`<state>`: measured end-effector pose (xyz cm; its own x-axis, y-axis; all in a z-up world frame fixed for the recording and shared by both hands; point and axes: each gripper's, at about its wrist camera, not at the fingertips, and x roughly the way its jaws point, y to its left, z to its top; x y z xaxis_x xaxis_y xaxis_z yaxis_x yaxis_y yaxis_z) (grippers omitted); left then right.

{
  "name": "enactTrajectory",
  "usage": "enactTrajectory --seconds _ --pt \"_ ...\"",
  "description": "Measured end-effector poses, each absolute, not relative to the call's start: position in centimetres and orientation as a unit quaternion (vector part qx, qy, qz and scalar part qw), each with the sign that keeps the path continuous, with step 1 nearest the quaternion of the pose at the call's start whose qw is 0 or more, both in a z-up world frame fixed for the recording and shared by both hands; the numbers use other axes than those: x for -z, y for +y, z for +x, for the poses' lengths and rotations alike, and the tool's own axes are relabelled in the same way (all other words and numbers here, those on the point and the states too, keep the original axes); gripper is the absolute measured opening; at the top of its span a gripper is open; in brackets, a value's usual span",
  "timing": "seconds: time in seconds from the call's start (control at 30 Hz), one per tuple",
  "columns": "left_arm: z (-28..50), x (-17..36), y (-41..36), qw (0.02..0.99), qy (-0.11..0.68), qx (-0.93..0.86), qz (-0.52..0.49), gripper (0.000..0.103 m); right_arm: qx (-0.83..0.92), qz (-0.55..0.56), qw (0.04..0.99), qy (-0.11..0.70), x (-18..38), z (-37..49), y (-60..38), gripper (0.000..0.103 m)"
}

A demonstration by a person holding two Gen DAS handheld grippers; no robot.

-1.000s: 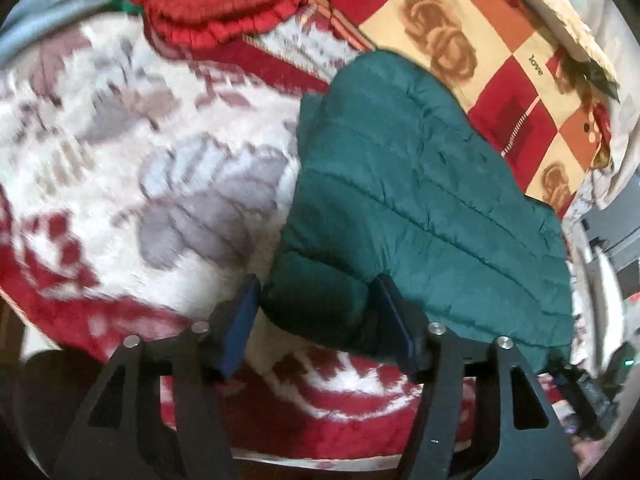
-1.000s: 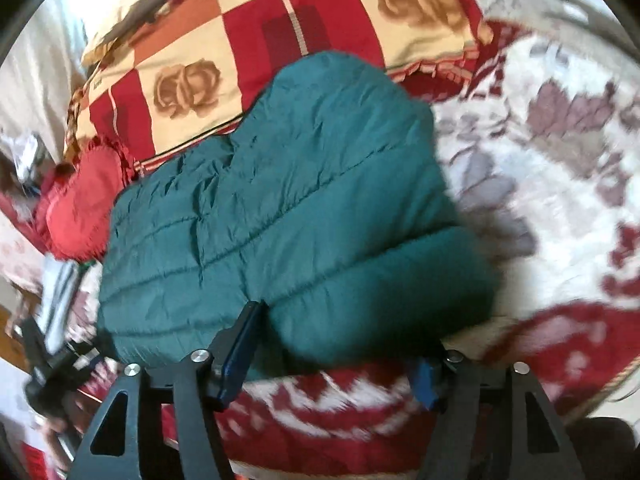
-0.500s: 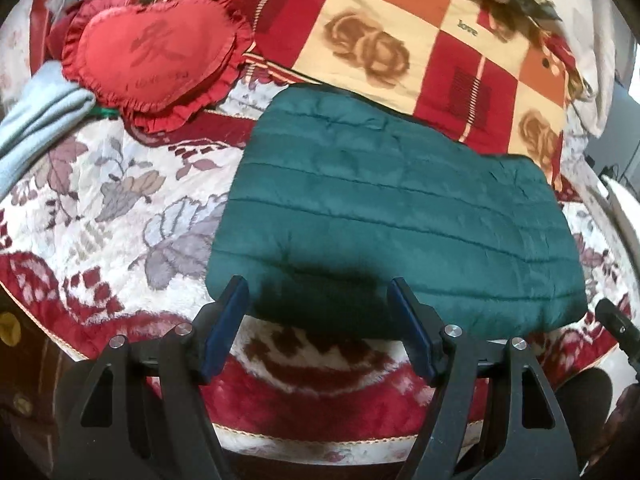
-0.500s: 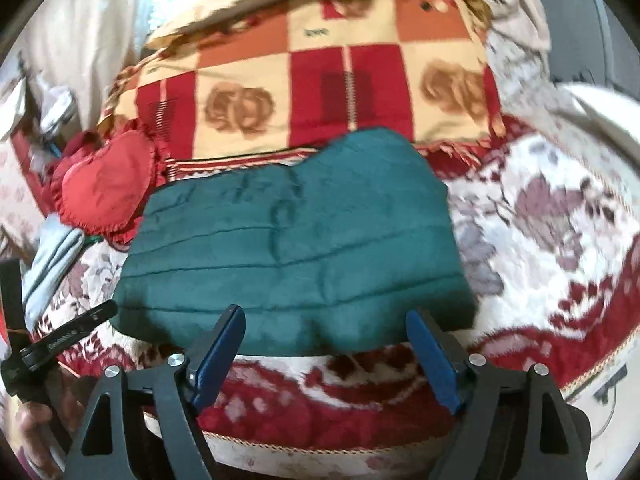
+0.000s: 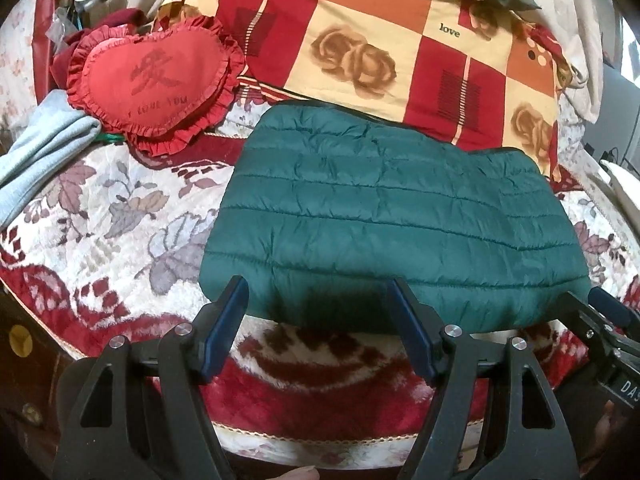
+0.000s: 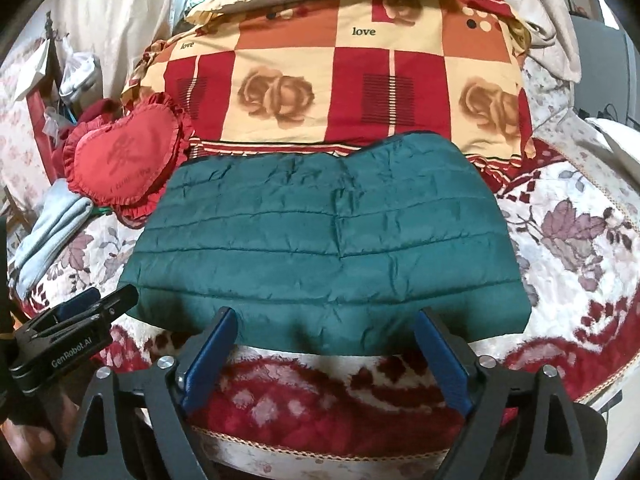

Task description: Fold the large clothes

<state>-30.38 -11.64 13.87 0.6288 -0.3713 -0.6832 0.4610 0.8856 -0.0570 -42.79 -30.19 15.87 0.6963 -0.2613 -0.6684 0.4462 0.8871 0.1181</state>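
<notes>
A dark green quilted jacket lies folded into a flat rectangle on the floral bed blanket; it also shows in the right wrist view. My left gripper is open and empty, held just in front of the jacket's near edge toward its left end. My right gripper is open and empty, just in front of the near edge toward its right end. Each gripper shows at the side of the other's view: the right one and the left one.
A red heart-shaped cushion and a grey folded garment lie to the left. A red, orange and cream checked quilt is bunched behind the jacket. The bed's front edge runs below the grippers.
Both grippers let go of the jacket's near edge, opened and drew back toward me. The jacket now lies flat and settled on the blanket.
</notes>
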Motion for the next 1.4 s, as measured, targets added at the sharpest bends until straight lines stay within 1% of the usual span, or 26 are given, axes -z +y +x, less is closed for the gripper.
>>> enactTrajectory --seconds 0.27,1.4 --pt "-30.51 -13.68 -11.70 0.900 0.364 0.232 0.065 0.072 0.203 0.121 0.909 0.344 -15.74 -42.22 -29.81 0.090" --pt "-30.77 -13.15 -12.10 0.896 0.371 0.234 0.069 0.072 0.206 0.136 0.900 0.359 -14.94 -41.92 -29.80 0.095"
